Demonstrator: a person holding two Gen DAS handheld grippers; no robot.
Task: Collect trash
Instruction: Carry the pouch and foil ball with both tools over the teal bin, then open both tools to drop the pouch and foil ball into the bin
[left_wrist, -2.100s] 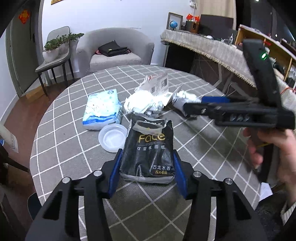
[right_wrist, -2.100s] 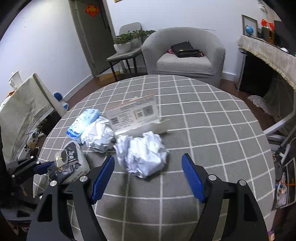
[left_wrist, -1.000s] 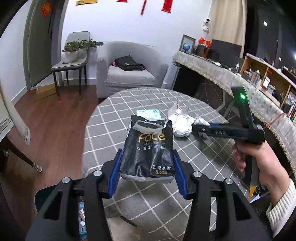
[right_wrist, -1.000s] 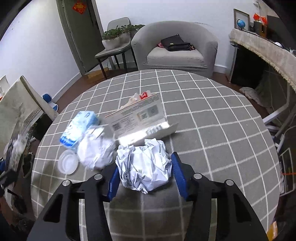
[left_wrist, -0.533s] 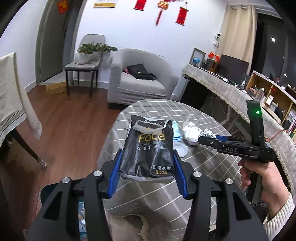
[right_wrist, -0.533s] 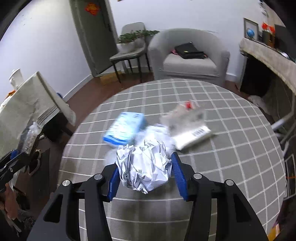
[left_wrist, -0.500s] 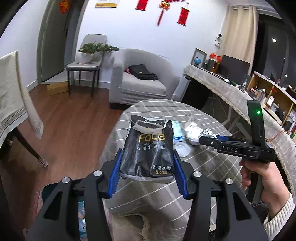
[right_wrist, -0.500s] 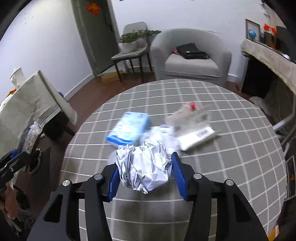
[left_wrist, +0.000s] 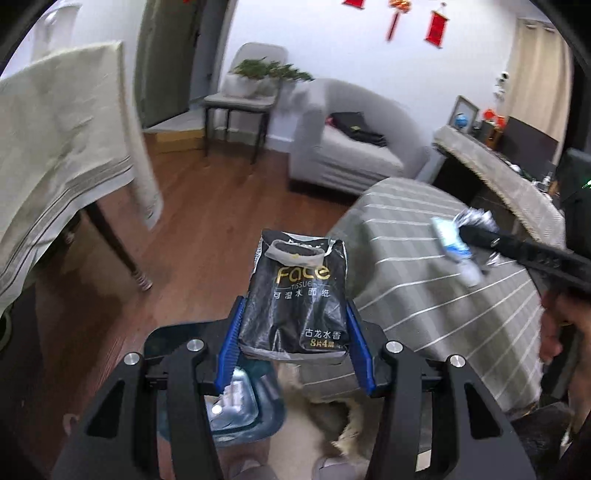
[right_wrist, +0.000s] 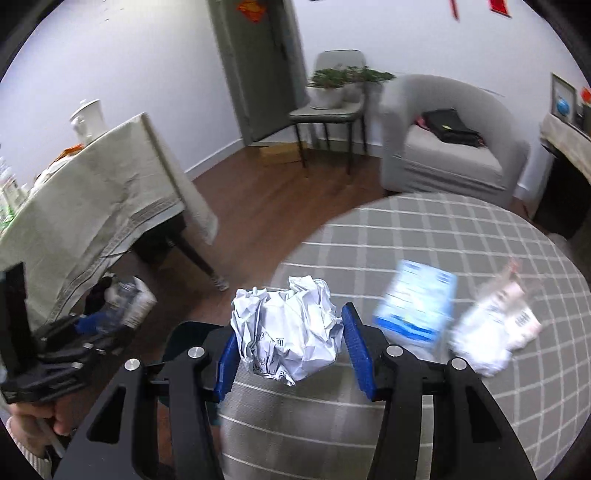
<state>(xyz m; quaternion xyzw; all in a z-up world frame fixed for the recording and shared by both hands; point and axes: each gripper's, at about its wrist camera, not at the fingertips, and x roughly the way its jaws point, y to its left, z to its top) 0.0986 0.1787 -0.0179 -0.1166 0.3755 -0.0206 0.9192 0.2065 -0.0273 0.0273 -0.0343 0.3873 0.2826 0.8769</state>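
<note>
My left claw (left_wrist: 293, 343) pinches the black tissue pack (left_wrist: 295, 291) out past the bench (left_wrist: 424, 258) edge, over open wood floor (left_wrist: 192, 221). Below it sits a dark bin (left_wrist: 236, 398) holding clear plastic. My right claw (right_wrist: 288, 354) pinches the crumpled paper ball (right_wrist: 284, 328) at the bench edge; a blue packet (right_wrist: 417, 306) and white wrappers (right_wrist: 495, 332) lie nearby. A cloth-draped table (right_wrist: 92, 199) stands across the floor.

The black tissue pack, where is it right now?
The black tissue pack is clamped in the left tool, off the round table's edge, above a dark bin on the floor.
</note>
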